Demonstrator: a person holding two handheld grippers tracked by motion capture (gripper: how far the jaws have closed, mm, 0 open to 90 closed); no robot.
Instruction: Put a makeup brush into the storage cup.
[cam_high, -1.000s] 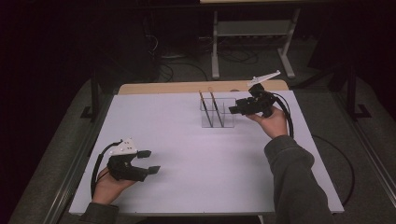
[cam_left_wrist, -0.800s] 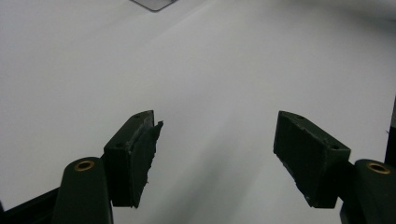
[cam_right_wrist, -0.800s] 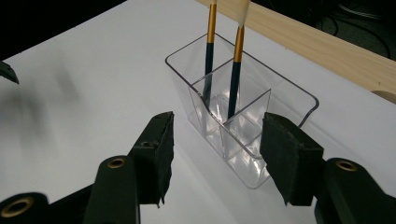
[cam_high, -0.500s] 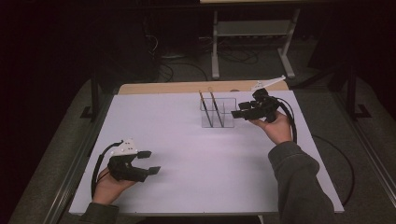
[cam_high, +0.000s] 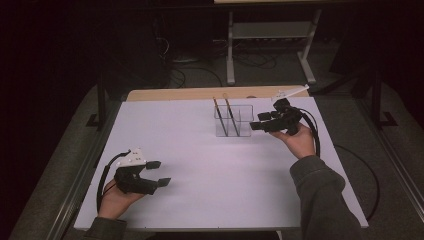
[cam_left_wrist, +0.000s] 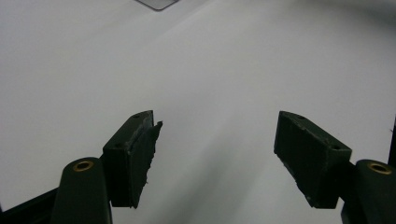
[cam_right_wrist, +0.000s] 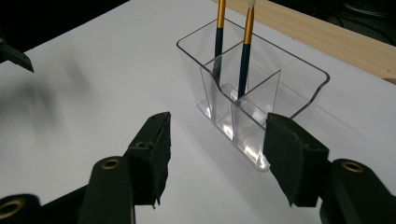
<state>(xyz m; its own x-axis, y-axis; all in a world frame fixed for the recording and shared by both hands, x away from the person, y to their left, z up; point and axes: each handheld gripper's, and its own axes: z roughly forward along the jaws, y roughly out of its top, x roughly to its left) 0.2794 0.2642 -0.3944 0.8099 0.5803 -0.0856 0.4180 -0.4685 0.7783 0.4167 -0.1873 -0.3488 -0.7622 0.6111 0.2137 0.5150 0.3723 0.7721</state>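
Left hand: rests at the near left of the table, palm up under its tool, forearm entering from the bottom edge. Left gripper: level, pointing right across the white top; jaws wide apart, nothing between them; grey three-cornered plate on top, black cable looped to its left. In the left gripper view its gripper shows both pads over bare white surface, the left pad ragged along its edge.

Holder: clear plastic, rounded corners, parted into compartments by clear walls; stands upright at the far middle of the table, just left of the right gripper. Holds two brushes, dark lower handles with gold bands above, leaning slightly, in neighbouring compartments. In the right gripper view the holder sits just beyond the jaws, and the brushes rise out of the top edge.

Right hand: raised at the far right, grey sleeve, palm under the tool. Right gripper: level, pointing left at the holder; jaws have just been opening, moderately wide, nothing between them, pads clear of the holder.

Markings: no readable writing or labels.
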